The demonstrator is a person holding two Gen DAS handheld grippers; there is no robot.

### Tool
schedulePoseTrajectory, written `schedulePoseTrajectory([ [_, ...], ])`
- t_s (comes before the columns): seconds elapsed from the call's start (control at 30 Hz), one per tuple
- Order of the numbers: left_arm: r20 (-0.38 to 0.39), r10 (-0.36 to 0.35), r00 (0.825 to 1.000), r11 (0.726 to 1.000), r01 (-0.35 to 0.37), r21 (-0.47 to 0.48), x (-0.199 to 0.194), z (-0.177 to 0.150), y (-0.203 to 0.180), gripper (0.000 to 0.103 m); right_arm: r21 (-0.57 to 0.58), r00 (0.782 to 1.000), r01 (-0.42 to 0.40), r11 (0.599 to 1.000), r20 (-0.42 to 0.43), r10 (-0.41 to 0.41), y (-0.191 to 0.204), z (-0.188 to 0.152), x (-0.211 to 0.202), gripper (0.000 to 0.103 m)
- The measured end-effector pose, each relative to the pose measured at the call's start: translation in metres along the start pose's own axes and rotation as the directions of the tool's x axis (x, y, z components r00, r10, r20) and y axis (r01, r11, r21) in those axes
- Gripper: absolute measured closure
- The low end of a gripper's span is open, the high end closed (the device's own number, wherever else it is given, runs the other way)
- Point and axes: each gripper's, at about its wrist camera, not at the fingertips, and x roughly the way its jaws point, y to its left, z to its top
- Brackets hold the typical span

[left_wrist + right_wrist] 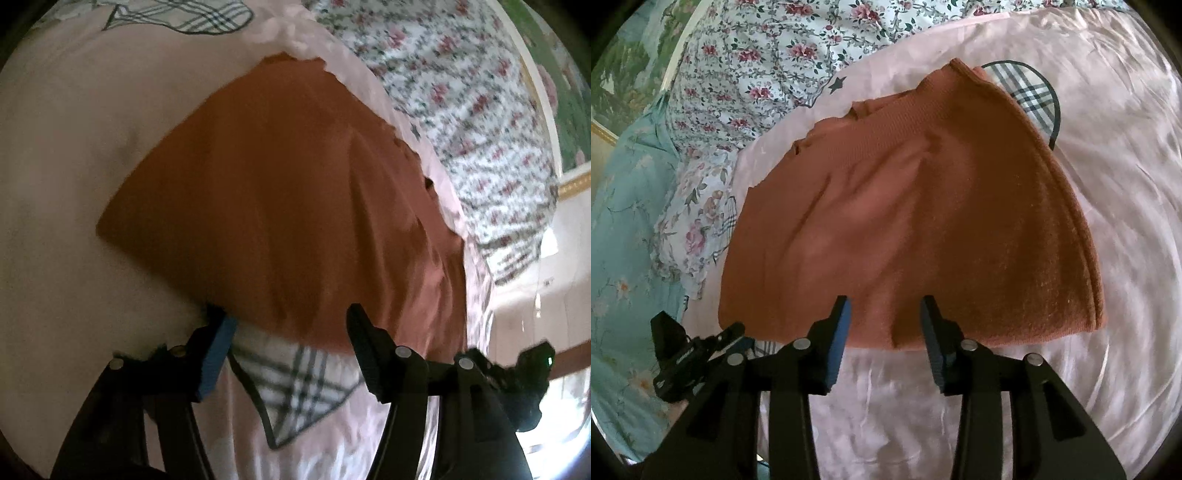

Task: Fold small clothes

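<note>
1. Left claw [288, 328] stands with its jaws apart at the near hem of the rust-brown knit garment [280, 206]; I see no pad pressing on the cloth, so it grips nothing.
2. Right claw [884, 317] is likewise parted, its blue pads [839, 332] poised over the garment's near edge, with cloth showing in the gap but not pinched.
3. From the right wrist view I read the garment as folded flat, a thick doubled edge running down its right side and a ribbed edge at its far end.
4. It lies on a pink satin sheet [1071, 369] on the bed.
5. A plaid patch [1030, 92] printed on the sheet peeks out past the garment's far right corner; another plaid patch [295, 384] shows just below its near hem in the left wrist view.
6. A floral quilt [746, 55] lies bunched beyond the garment's far left side.
7. Both claws sit close together at that same near hem.
</note>
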Motion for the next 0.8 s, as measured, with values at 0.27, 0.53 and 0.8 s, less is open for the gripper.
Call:
schedulePoseTrajectory([
  [0.27, 0.095, 0.021, 0.995, 0.993, -0.01, -0.114, 0.005, 0.037, 0.015, 0.041, 0.022, 1.0, -0.007, 1.0, -0.009, 0.007, -0.015, 0.012, -0.002, 0.062],
  [0.53, 0.152, 0.098, 0.983, 0.992, -0.084, -0.098, 0.009, 0.065, 0.002, 0.083, 0.043, 0.999, -0.024, 0.999, -0.031, 0.025, -0.035, 0.028, 0.004, 0.062],
  [0.8, 0.19, 0.03, 0.981, 0.966, -0.077, 0.248, -0.001, 0.051, -0.113, 0.094, 0.052, 0.997, -0.074, 0.996, -0.027, 0.076, -0.05, 0.053, 0.0, 0.062],
])
